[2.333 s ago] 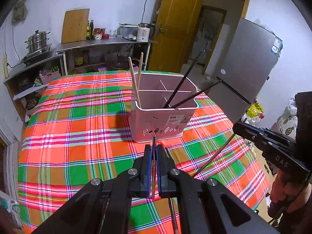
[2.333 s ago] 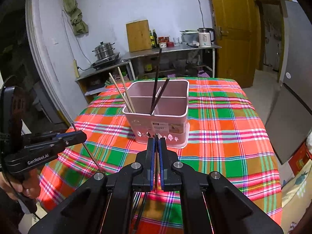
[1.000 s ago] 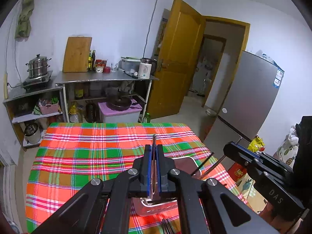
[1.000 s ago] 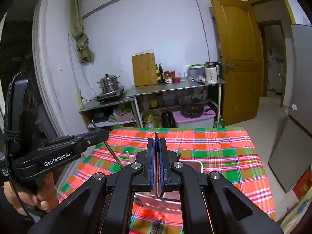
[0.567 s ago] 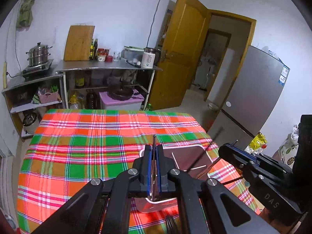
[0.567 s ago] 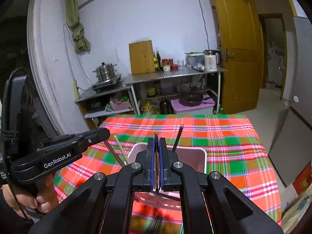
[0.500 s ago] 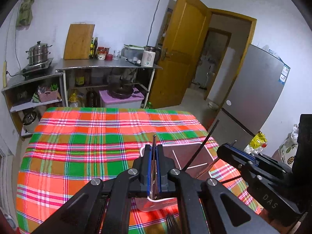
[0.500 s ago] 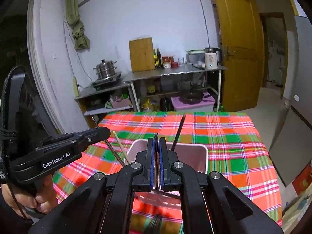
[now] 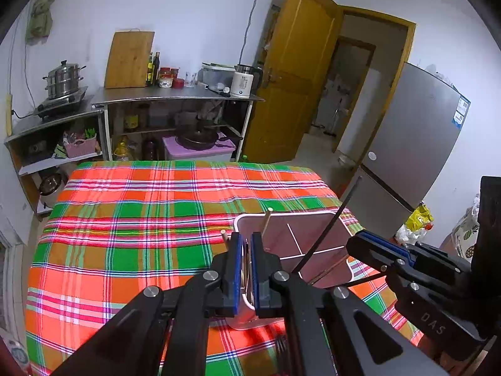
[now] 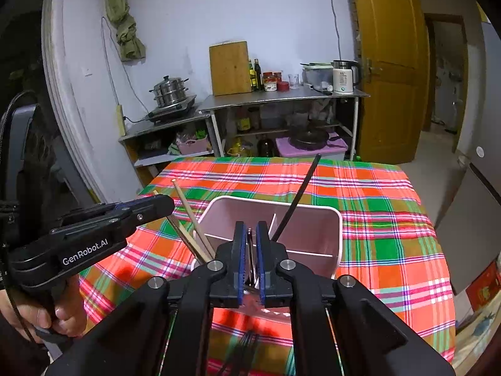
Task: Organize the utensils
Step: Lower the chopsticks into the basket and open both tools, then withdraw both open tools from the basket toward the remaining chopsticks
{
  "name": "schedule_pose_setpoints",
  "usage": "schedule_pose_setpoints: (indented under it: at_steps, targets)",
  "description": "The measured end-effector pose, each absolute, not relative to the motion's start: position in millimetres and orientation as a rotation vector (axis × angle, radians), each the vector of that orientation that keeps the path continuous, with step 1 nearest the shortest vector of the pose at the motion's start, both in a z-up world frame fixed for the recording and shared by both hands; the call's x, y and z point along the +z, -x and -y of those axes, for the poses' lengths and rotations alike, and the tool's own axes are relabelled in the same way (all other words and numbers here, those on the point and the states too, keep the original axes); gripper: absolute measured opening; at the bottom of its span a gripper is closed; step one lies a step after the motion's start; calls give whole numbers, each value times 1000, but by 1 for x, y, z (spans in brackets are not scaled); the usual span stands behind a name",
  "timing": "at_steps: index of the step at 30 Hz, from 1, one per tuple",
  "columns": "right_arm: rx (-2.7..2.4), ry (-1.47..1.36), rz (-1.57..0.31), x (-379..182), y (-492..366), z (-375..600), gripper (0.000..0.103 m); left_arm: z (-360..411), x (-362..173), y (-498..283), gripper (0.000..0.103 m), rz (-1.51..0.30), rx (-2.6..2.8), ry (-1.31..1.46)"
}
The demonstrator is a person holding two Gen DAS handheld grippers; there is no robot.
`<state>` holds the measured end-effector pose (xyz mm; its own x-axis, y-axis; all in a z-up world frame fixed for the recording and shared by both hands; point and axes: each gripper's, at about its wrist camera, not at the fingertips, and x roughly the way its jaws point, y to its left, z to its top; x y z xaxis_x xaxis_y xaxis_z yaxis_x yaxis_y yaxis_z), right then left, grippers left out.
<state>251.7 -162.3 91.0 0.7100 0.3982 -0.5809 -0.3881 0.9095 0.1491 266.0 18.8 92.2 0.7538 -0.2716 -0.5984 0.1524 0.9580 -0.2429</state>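
A pink divided utensil holder (image 9: 316,238) (image 10: 313,219) stands on the plaid tablecloth. It holds wooden chopsticks (image 10: 191,216) (image 9: 266,222) and black chopsticks (image 10: 297,197) (image 9: 332,225). My left gripper (image 9: 245,269) is just above the holder's near left corner, jaws slightly parted around a thin metal utensil handle (image 9: 247,266). My right gripper (image 10: 251,257) is over the holder's near edge, jaws a little apart with a metal utensil (image 10: 251,260) between them. Each gripper also shows in the other's view (image 9: 407,266) (image 10: 94,228).
More dark utensils (image 10: 244,344) lie on the tablecloth (image 9: 125,219) below the grippers. Beyond the table are a steel shelf with pots and bottles (image 9: 156,100), a yellow door (image 9: 291,94) and a grey fridge (image 9: 407,144).
Both grippers have come down over the pink holder with their utensils, and their jaws have parted slightly. The holder fills more of both views.
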Motion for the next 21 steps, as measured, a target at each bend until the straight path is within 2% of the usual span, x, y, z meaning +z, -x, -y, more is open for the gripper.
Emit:
schedule_pose_setpoints:
  at_steps: [7, 21]
  targets:
    - [421, -23, -612, 102, -241, 172, 13, -24, 106, -248, 6, -635, -225, 178]
    - [392, -88, -561, 113, -189, 214, 13, -17, 108, -189, 6, -611, -229, 154]
